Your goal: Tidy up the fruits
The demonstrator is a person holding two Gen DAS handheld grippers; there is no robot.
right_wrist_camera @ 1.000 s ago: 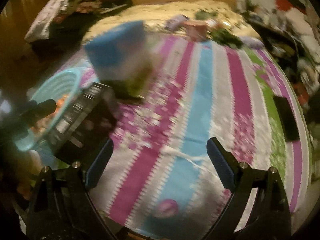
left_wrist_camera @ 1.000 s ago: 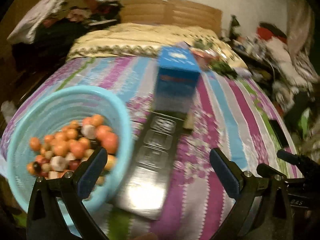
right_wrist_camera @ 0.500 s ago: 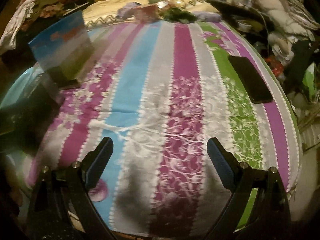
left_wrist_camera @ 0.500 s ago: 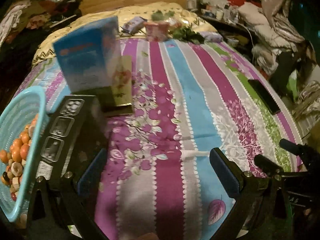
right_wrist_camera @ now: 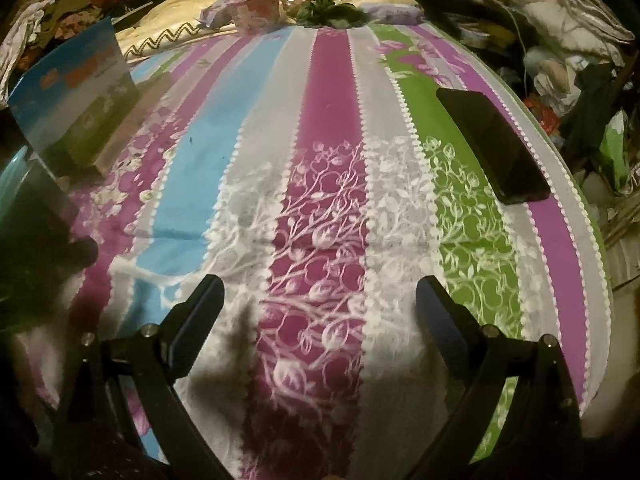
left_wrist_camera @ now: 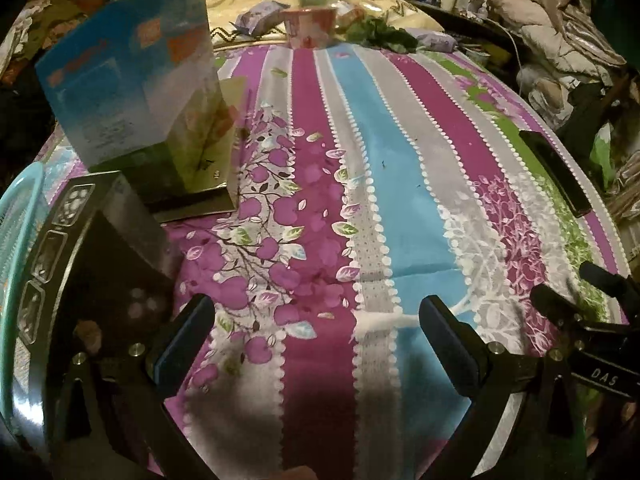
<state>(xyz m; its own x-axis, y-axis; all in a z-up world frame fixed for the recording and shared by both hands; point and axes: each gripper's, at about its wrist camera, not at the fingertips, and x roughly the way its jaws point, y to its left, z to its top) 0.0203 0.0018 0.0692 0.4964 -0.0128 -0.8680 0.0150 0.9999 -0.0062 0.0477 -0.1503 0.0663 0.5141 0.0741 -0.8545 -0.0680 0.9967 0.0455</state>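
My left gripper (left_wrist_camera: 316, 316) is open and empty above the striped bedspread (left_wrist_camera: 400, 168). My right gripper (right_wrist_camera: 318, 296) is open and empty above the same bedspread (right_wrist_camera: 332, 128). Only the rim of the light blue basket (left_wrist_camera: 16, 208) shows at the left edge of the left wrist view; the fruits in it are out of sight. A black tray with square wells (left_wrist_camera: 64, 248) lies beside the basket. A blue and green carton (left_wrist_camera: 132, 92) stands behind the tray and also shows in the right wrist view (right_wrist_camera: 76, 100).
A black phone (right_wrist_camera: 492, 144) lies near the bed's right edge, also in the left wrist view (left_wrist_camera: 556, 172). A pink cup (left_wrist_camera: 310, 26), packets and green leaves (left_wrist_camera: 380, 34) sit near the pillows. Clutter fills the floor on the right. The other gripper (left_wrist_camera: 600, 312) shows at right.
Both grippers have swung to the right. The basket of fruits has slid out of the left wrist view to its left edge. The phone has come into view.
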